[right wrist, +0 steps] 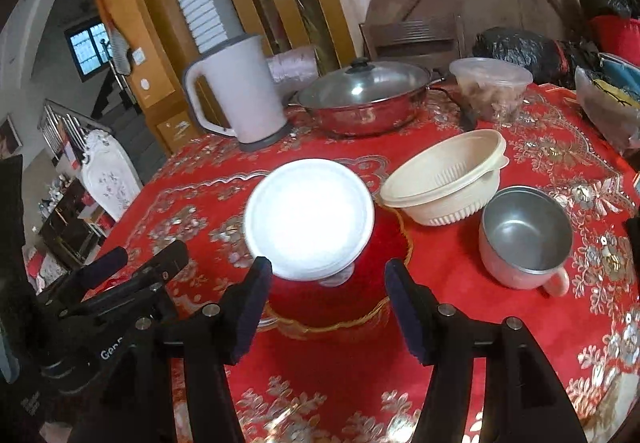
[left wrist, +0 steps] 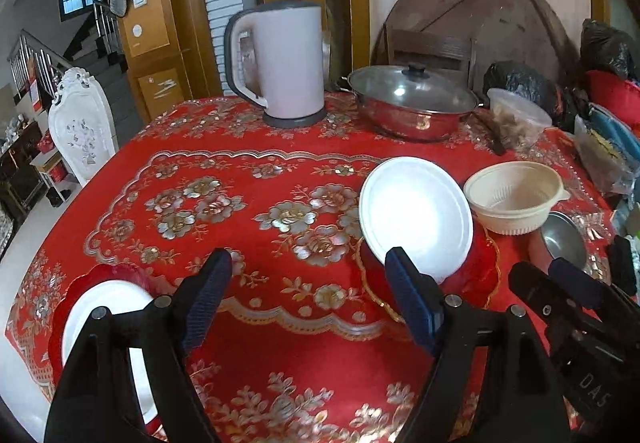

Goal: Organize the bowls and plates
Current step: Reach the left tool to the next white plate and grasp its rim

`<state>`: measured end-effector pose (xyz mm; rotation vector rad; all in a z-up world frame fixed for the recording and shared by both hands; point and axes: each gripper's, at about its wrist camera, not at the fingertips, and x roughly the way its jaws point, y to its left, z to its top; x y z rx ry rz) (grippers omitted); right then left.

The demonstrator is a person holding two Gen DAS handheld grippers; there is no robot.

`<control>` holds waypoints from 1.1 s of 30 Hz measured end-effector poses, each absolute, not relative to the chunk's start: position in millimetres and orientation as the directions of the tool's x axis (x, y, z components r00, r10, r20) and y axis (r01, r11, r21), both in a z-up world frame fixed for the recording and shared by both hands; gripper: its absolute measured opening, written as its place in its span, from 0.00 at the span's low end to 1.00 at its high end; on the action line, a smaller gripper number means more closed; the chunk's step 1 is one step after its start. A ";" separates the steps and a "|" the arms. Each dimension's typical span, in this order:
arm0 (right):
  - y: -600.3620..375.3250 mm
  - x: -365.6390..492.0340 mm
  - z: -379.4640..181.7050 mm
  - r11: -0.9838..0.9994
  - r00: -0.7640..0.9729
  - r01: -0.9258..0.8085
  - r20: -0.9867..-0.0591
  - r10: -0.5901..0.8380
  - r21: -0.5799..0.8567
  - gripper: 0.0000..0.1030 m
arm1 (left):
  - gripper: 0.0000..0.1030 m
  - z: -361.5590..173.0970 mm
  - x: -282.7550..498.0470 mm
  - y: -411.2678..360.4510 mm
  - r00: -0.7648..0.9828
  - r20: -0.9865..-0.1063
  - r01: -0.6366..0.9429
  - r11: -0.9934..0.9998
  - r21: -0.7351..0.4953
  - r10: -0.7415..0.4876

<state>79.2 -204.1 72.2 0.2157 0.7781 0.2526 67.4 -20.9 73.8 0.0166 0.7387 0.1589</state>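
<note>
1. White plate (right wrist: 308, 215) rests tilted on a red gold-rimmed plate (right wrist: 340, 299) mid-surface; a cream bowl (right wrist: 444, 179) and steel cup (right wrist: 524, 235) sit rightward.
2. Both the left gripper (left wrist: 308, 307) and right gripper (right wrist: 328, 307) hover released, empty.
3. Another white plate (left wrist: 108, 307) lies at the near-left edge; a kettle (left wrist: 288, 63) and lidded pot (left wrist: 412, 107) stand at the far edge.

A red floral cloth (left wrist: 248, 171) covers the counter. Far ahead of the left gripper stands a pale kettle (left wrist: 288, 59) on a grey base; to its right sits a steel pot (left wrist: 412, 111) under a glass lid with a black knob. Right of the pot, a clear lidded tub (left wrist: 518, 119) holds brownish food. Black bags (left wrist: 520, 81) and a round wooden board (left wrist: 480, 19) stand behind, against the wall. Far left of the gripper, beyond the counter edge, a white carved chair (left wrist: 82, 123) faces a staircase (left wrist: 100, 55).
</note>
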 end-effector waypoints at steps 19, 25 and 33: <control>-202.8 134.1 37.6 0.948 0.635 -0.123 -0.710 0.303 0.295 0.59 | 0.77 49.9 132.6 -31.2 0.674 -0.711 -0.169 0.979 0.114 0.199; -205.1 140.8 33.7 0.948 0.632 -0.118 -0.714 0.302 0.297 0.59 | 0.77 44.1 141.6 -38.8 0.673 -0.713 -0.152 0.980 0.126 0.196; -209.2 149.3 28.5 0.940 0.618 -0.109 -0.719 0.320 0.324 0.59 | 0.77 42.0 154.7 -42.5 0.670 -0.720 -0.132 0.983 0.127 0.183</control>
